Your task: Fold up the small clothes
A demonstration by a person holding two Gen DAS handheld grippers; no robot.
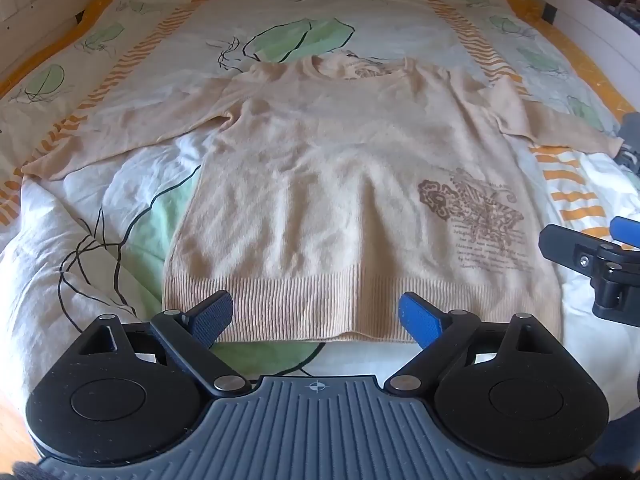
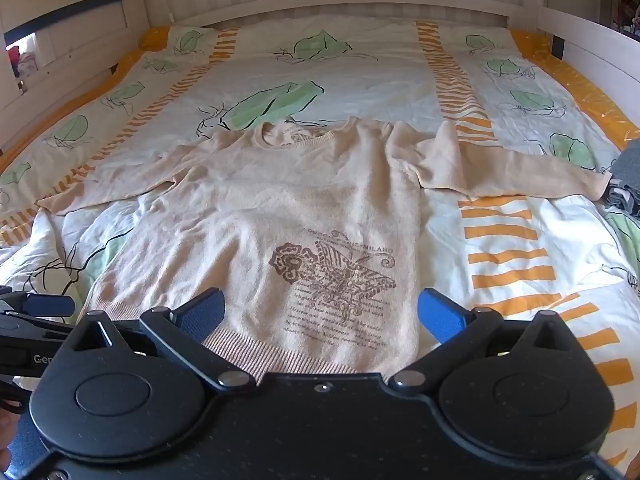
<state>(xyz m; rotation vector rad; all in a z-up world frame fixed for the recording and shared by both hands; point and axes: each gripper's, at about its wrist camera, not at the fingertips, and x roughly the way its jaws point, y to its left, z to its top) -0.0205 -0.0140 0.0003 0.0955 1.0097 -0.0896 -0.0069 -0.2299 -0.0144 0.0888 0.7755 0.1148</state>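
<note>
A cream long-sleeved sweater (image 1: 320,184) with a brown butterfly print lies flat on the bed, sleeves spread to both sides, ribbed hem toward me. It also shows in the right wrist view (image 2: 280,216). My left gripper (image 1: 318,316) is open, its fingers over the hem near the middle. My right gripper (image 2: 322,314) is open over the hem's right part, below the print (image 2: 336,276). The right gripper's side shows at the right edge of the left wrist view (image 1: 600,256).
The bed cover (image 2: 360,76) is white with green leaves and orange stripes. A white wooden bed frame (image 2: 320,4) runs along the far end and both sides. A dark grey folded item (image 2: 626,184) lies by the right sleeve cuff.
</note>
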